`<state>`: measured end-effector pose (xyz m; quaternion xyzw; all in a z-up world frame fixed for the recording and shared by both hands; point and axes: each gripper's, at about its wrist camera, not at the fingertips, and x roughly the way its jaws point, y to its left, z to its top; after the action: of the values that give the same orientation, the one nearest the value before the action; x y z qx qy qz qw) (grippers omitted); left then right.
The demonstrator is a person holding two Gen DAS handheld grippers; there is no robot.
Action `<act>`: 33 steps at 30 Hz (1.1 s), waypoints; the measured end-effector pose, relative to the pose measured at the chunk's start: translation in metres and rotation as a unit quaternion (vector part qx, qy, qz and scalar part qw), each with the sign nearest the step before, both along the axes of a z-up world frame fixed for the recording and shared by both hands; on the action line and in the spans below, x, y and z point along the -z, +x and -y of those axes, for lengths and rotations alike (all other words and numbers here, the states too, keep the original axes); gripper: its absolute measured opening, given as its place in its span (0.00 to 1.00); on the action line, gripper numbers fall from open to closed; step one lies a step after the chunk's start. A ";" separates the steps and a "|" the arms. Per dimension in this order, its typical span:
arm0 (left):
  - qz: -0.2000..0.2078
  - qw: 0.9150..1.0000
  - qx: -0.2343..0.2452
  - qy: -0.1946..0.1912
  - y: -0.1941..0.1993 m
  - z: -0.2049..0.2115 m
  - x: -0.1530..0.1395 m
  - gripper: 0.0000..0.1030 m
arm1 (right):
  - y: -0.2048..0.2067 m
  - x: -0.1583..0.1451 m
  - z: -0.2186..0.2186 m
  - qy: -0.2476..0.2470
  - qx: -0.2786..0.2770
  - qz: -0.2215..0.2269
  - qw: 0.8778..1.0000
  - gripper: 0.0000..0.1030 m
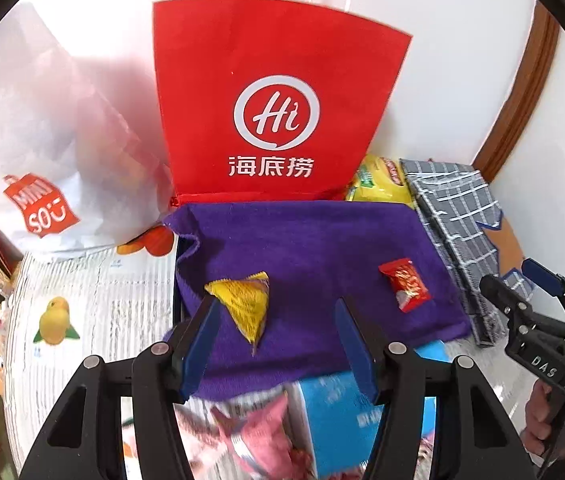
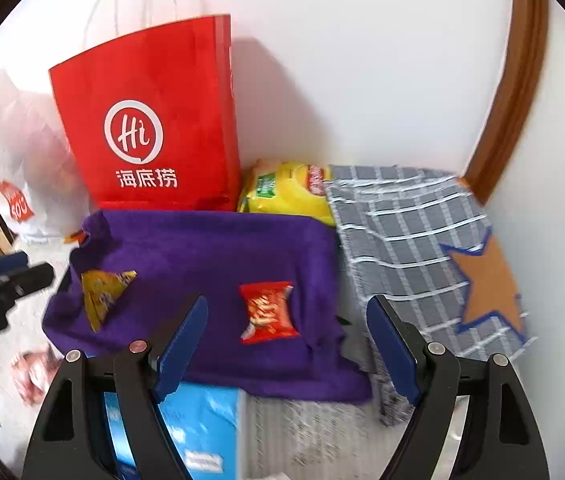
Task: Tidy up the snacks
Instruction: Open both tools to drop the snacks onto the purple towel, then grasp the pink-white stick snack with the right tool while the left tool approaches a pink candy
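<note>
A yellow triangular snack packet [image 1: 247,304] lies on a purple cloth [image 1: 314,240]; it also shows in the right wrist view [image 2: 102,292]. A small red snack packet [image 1: 404,285] lies further right on the same cloth [image 2: 218,248], and shows in the right wrist view [image 2: 268,312]. My left gripper [image 1: 276,312] is open, just before the yellow packet, empty. My right gripper [image 2: 286,316] is open, just before the red packet, empty; it shows from the side in the left wrist view [image 1: 522,280].
A red paper bag [image 1: 274,100] stands behind the cloth against the wall. A yellow chip bag [image 2: 286,192] lies beside it. A grey checked cloth [image 2: 414,240] covers a box at right. A white plastic bag [image 1: 34,140] sits left. A blue box [image 2: 198,424] and pink packets [image 1: 250,432] lie near.
</note>
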<state>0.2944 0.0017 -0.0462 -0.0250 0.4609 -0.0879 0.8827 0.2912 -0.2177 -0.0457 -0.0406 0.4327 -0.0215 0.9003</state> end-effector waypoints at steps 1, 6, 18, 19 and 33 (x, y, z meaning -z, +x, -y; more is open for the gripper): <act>0.001 1.000 -0.001 -0.003 -0.006 -0.001 -0.001 0.56 | -0.007 -0.002 0.000 -0.004 -0.004 0.004 1.000 0.79; 0.017 1.000 -0.008 0.001 -0.040 -0.007 -0.009 0.55 | -0.037 -0.006 0.003 0.035 -0.008 -0.007 0.999 0.79; 0.038 0.998 -0.045 0.031 -0.107 -0.030 -0.017 0.56 | -0.088 -0.015 0.008 0.069 0.015 0.000 0.998 0.78; 0.040 0.997 -0.048 0.034 -0.111 -0.032 -0.017 0.56 | -0.090 -0.015 0.008 0.067 0.015 0.001 0.998 0.77; 0.023 0.998 -0.062 -0.026 -0.137 -0.060 -0.013 0.67 | -0.109 0.011 0.017 0.076 0.019 -0.009 0.997 0.77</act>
<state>0.1570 0.0620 -0.0334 -0.0746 0.4359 -0.0461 0.8957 0.1823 -0.2348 -0.0562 0.0359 0.4417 -0.0058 0.8965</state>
